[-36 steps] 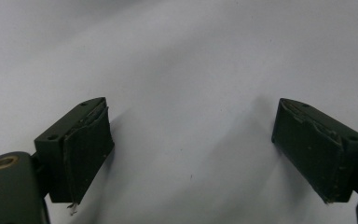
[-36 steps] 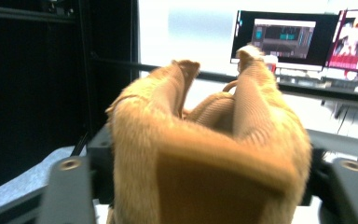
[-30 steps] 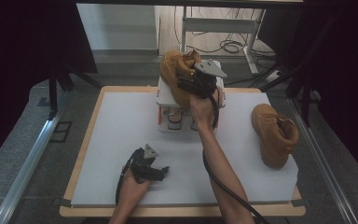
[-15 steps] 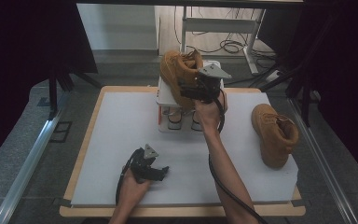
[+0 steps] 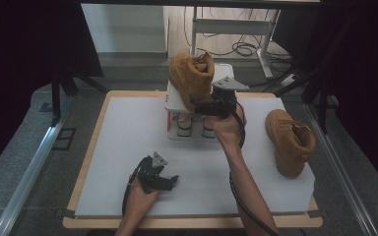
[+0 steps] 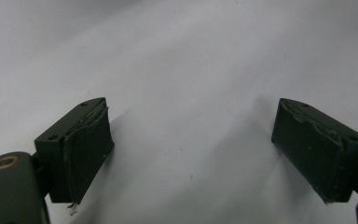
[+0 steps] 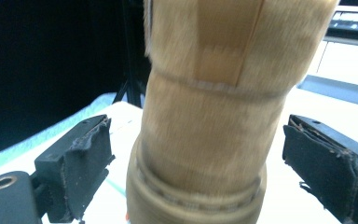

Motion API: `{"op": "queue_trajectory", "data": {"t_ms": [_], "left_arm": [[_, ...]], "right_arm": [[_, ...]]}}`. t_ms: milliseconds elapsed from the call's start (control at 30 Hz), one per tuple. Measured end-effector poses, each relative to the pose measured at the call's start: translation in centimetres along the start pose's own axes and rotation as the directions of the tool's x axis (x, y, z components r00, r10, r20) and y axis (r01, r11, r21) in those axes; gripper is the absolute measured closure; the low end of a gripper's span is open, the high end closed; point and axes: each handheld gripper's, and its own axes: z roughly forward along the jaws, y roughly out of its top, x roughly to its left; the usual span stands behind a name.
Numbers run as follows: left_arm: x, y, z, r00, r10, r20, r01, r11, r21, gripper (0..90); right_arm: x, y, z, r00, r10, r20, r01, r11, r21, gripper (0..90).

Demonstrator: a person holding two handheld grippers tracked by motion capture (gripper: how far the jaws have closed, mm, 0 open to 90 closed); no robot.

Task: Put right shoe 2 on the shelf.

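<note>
Right gripper [image 5: 204,104] at the boot [image 5: 192,78] on the rack [image 5: 177,105].
Jaws spread, the boot's heel between them, untouched. Second boot [image 5: 290,140] lies well to its right; left gripper [image 5: 170,181] rests released on the mat [image 5: 128,128].

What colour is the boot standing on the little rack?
Tan, a yellowish brown; the boot shows best in the right gripper view.

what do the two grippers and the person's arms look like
Both grippers, left and right, are black with two blocky jaws lined with worn, frayed dark pads. Each carries a grey three-cornered plate on top and trails a black cable. A brass-coloured ring sits on the body near one jaw. The forearms are bare, no sleeves.
</note>
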Motion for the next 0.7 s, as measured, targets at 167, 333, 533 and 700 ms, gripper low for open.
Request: {"op": "queue_trajectory", "data": {"t_ms": [167,333,533,700], "left_arm": [[0.0,0.0,0.0,1.0,0.0,0.0,0.0,1.0,0.001,11.7],[0.0,0.0,0.0,1.0,-0.001,0.001,0.001,1.0,-0.001,11.7],[0.0,0.0,0.0,1.0,-0.001,0.001,0.001,1.0,-0.001,11.6],[0.0,0.0,0.0,1.0,-0.006,0.001,0.006,1.0,-0.005,11.6]], "right_arm": [[-0.2,-0.7,-0.8,0.9999,0.014,0.005,-0.014,0.999,0.032,13.8],[-0.3,-1.5,-1.4,0.9999,0.013,-0.001,-0.013,0.998,0.069,22.9],[-0.5,-2.5,-2.6,0.9998,-0.017,-0.014,0.018,0.998,0.061,45.9],[-0.8,-3.2,-3.2,0.9979,-0.047,-0.045,0.05,0.997,0.065,73.9]]}}
